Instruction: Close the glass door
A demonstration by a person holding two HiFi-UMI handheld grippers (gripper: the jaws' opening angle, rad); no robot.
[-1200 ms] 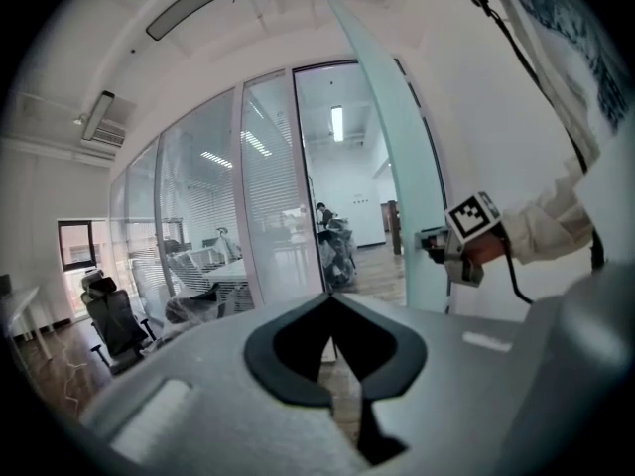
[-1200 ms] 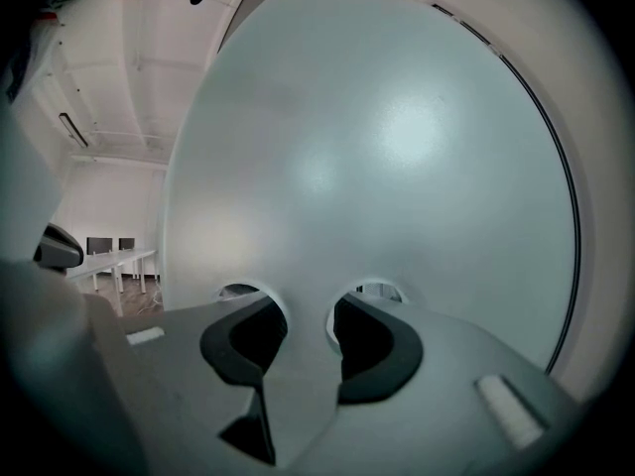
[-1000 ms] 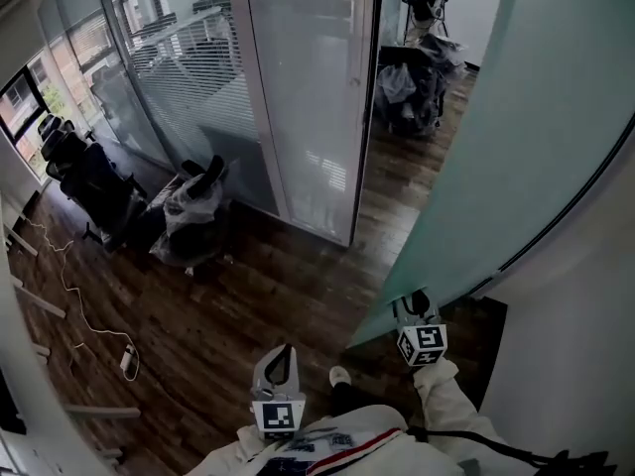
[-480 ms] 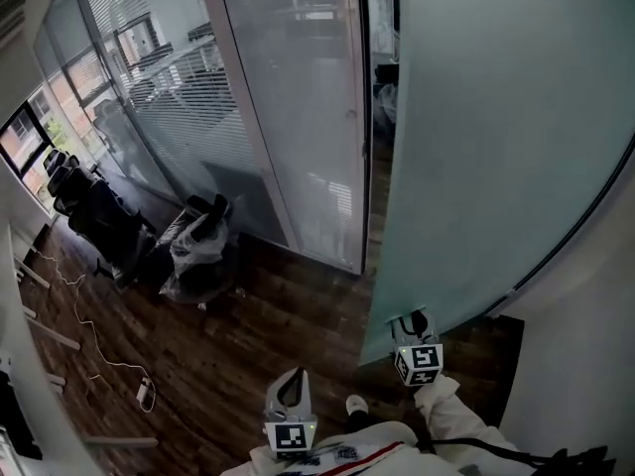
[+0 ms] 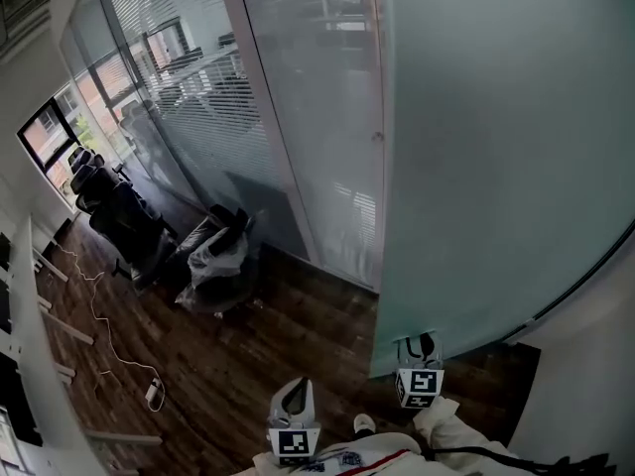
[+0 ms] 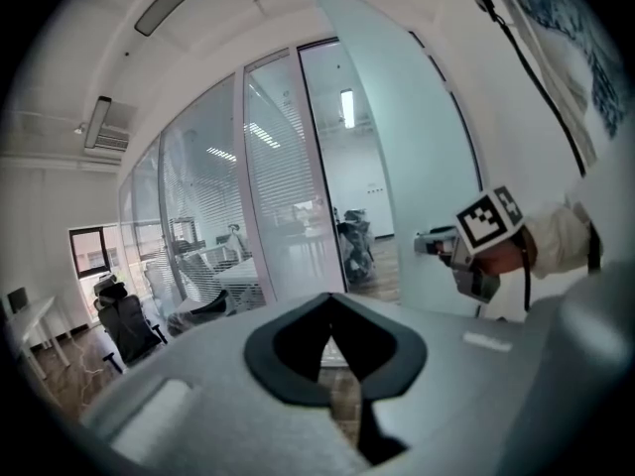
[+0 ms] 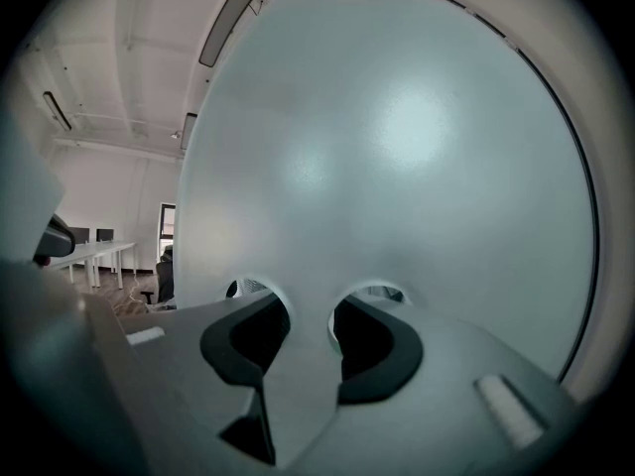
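My right tongs (image 5: 420,348) are clamped on the handle (image 6: 434,242) of the glass door (image 5: 496,147); my left tongs (image 6: 332,300) are closed and hold nothing.
The frosted door stands just before me, with its free edge near the glass partition (image 5: 327,117) and a gap between them.

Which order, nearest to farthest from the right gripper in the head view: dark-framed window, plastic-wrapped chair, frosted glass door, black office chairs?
1. The frosted glass door, held by the right gripper.
2. The plastic-wrapped chair, left on the floor.
3. The black office chairs, farther left.
4. The dark-framed window, far left wall.
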